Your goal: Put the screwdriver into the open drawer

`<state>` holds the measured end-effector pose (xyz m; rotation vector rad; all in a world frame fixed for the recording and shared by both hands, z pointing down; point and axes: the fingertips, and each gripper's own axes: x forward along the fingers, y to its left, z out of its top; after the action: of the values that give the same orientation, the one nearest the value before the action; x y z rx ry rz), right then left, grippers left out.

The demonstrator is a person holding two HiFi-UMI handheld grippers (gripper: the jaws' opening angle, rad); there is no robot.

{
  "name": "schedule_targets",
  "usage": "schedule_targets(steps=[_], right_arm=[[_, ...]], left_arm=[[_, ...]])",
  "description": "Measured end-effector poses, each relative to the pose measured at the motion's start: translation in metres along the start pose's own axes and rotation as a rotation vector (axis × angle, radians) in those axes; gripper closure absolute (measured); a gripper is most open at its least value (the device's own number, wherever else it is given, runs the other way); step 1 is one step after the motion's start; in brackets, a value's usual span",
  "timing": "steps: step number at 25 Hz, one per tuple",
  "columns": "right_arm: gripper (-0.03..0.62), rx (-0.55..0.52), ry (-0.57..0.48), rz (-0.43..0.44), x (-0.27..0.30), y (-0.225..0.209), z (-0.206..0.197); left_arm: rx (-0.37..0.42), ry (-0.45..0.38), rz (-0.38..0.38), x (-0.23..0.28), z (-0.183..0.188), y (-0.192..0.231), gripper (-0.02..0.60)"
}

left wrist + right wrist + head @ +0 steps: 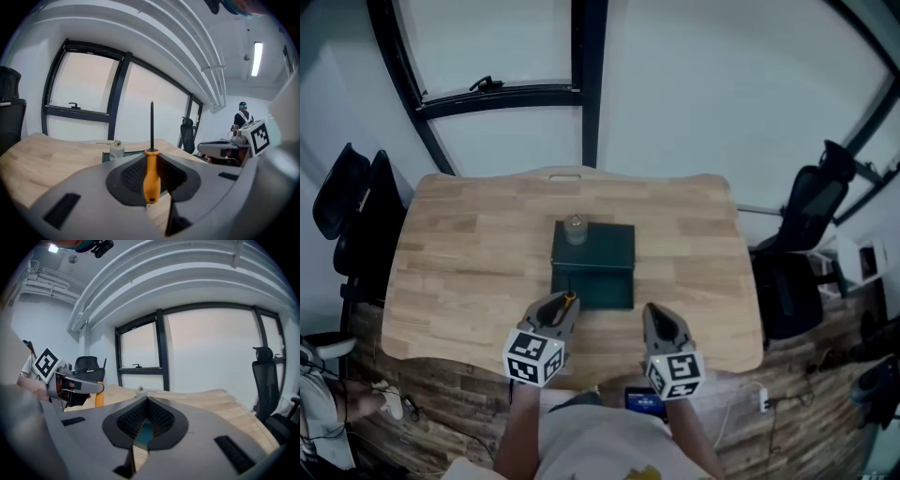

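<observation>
A light wooden worktop [450,272] with rounded corners is set before a wide window [497,47]; the panes are divided by black frames [589,75], and a handle [486,84] is fitted on the lower left bar; a black office chair [352,211] is placed at the left end of the worktop and a second chair [811,211] at the right end; the floor [441,422] is laid in dark wooden planks; the walls [47,324] are painted white; white ceiling pipes [201,51] are lit by a long ceiling lamp [256,58].
</observation>
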<state>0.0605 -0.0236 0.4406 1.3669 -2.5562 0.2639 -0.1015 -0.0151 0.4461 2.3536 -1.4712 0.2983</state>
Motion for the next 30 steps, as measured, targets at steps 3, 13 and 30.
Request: schedule_targets(steps=[3, 13, 30], right_arm=[[0.595, 0.001, 0.014, -0.015, 0.015, -0.002, -0.001], [0.595, 0.019, 0.031, -0.072, 0.027, -0.01, -0.004], [0.595, 0.03, 0.025, -0.094, 0.042, -0.028, -0.003]], left_arm=[[-0.007, 0.008, -0.021, 0.013, 0.002, 0.011, 0.511], [0.002, 0.02, -0.07, 0.035, 0.005, 0.025, 0.511], [0.012, 0.022, -0.063, 0.054, 0.013, 0.042, 0.511]])
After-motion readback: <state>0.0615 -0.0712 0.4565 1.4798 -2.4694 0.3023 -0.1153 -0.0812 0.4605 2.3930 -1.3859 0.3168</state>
